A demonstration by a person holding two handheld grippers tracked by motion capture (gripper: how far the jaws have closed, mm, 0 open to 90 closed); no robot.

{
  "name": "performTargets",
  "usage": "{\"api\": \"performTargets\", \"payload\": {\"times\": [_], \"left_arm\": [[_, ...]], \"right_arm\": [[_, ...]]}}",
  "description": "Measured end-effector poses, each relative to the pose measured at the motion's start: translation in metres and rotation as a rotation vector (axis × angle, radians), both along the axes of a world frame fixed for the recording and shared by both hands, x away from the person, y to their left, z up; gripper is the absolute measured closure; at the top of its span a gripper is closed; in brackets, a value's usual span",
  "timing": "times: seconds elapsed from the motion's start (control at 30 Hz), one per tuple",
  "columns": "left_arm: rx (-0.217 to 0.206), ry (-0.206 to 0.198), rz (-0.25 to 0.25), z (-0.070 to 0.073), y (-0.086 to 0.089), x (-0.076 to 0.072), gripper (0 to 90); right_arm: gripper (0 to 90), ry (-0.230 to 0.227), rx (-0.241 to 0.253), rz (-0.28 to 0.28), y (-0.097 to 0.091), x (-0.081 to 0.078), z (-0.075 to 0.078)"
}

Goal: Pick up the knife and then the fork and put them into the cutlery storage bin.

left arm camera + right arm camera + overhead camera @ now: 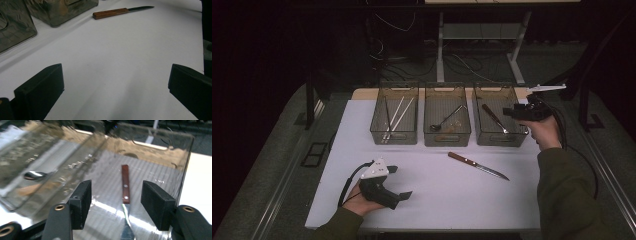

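Three clear bins stand in a row along the far edge of the white table (432, 200), and the right-hand bin (499, 137) is where the work is. Its thin, see-through walls rise on every side, so anything lifted out has to go straight up before it can travel.

Over that bin hangs the right gripper (116, 202), jaws apart with nothing clamped; a wooden-handled knife (125, 185) lies flat on the bin floor between and beyond them, untouched. That knife looks light and stiff, its blade slick and sharp, so I'd judge the riveted wooden handle the safe place to pinch, across its narrow sides.

A second wooden-handled knife (477, 165) lies on open table in front of the bins, with plenty of bare surface around it and no wall to catch on.

Near the table's front edge rests the left gripper (115, 85), jaws spread wide and empty, well apart from that second knife.
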State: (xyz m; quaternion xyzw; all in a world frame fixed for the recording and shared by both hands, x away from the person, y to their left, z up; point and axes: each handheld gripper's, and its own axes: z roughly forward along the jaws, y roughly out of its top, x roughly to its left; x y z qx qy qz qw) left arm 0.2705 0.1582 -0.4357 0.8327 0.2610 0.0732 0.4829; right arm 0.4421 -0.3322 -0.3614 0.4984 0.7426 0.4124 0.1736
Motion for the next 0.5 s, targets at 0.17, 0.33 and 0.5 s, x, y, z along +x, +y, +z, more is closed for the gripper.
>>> {"api": "performTargets", "payload": {"times": [0.17,0.33,0.5], "left_arm": [[-0.001,-0.001,0.001,0.0,-0.001,0.0,0.0],[0.004,-0.003,0.005,-0.001,-0.001,0.0,0.0],[0.006,-0.003,0.005,-0.001,-0.001,0.001,0.0]], "right_arm": [[39.4,-0.045,0.013,0.05,0.002,-0.021,0.013],[39.5,-0.081,0.014,0.109,0.008,-0.043,0.021],[40.2,-0.094,0.016,0.163,0.015,-0.06,0.018]]}}
